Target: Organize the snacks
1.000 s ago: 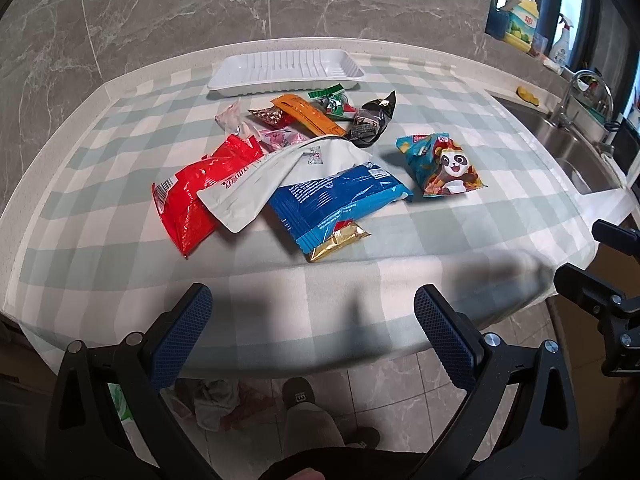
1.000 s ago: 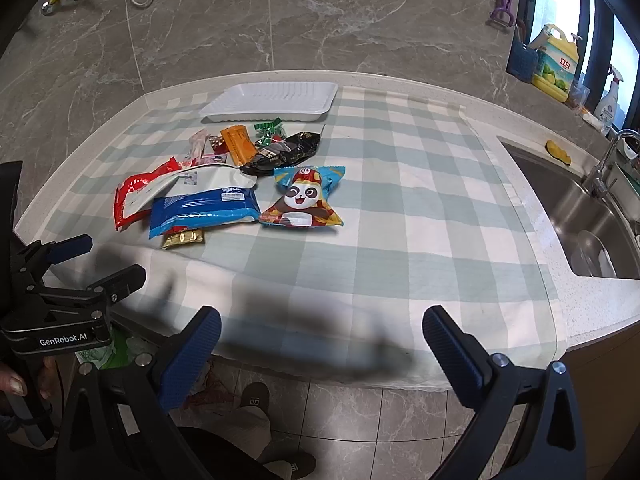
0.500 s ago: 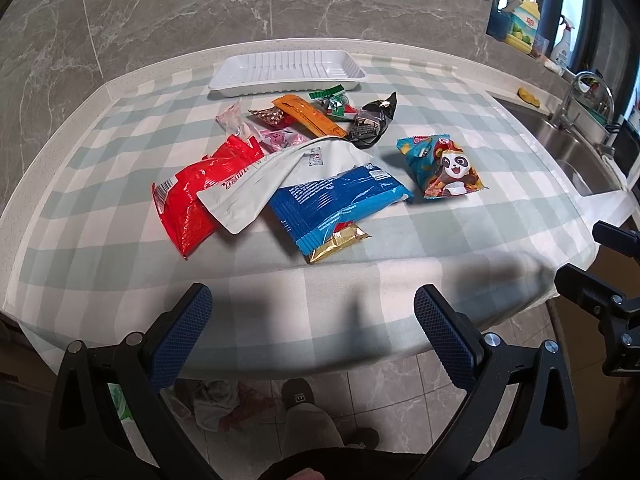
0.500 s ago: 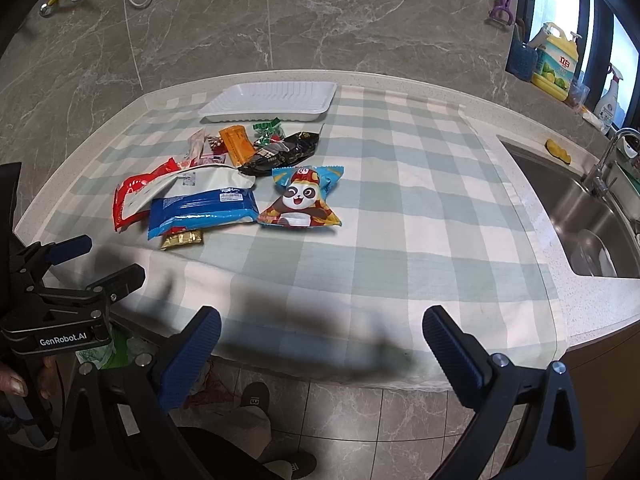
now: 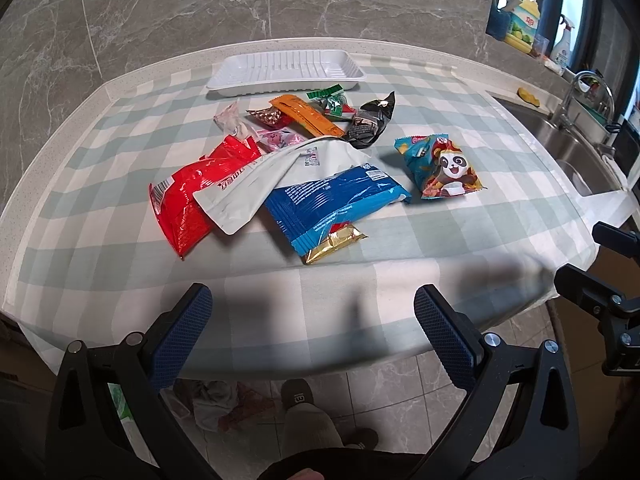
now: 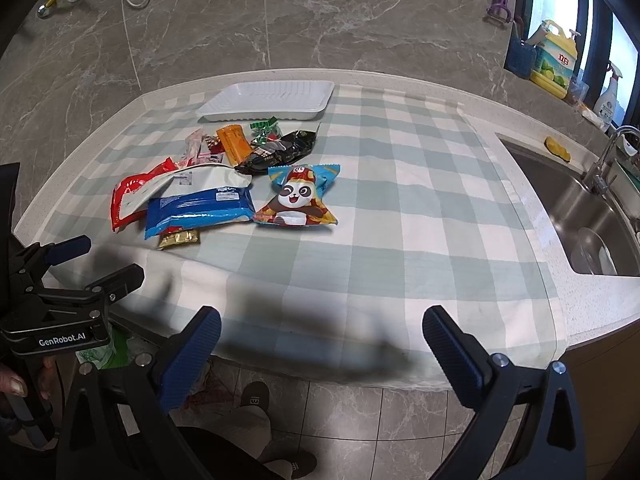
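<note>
Blue packet (image 5: 335, 203) crosswise (long axis left-right)

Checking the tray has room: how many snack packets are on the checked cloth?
10 visible; small ones may be hidden. Panda bag lies apart, right; the other nine cluster between the near cloth edge and the empty white plastic tray.

A checked cloth (image 6: 420, 216) covers the counter (image 6: 592, 312) and hangs over its near edge. To the right, a steel sink (image 6: 576, 216) with a tap (image 6: 604, 160) is set in the counter; a yellow sponge (image 6: 558, 148) lies behind it. Bottles (image 6: 554, 60) stand by the window. A purple peeler (image 6: 500, 4) hangs on the marble wall (image 6: 320, 20). Crumpled rags (image 5: 224, 400) lie on the tiled floor (image 6: 420, 420).
</note>
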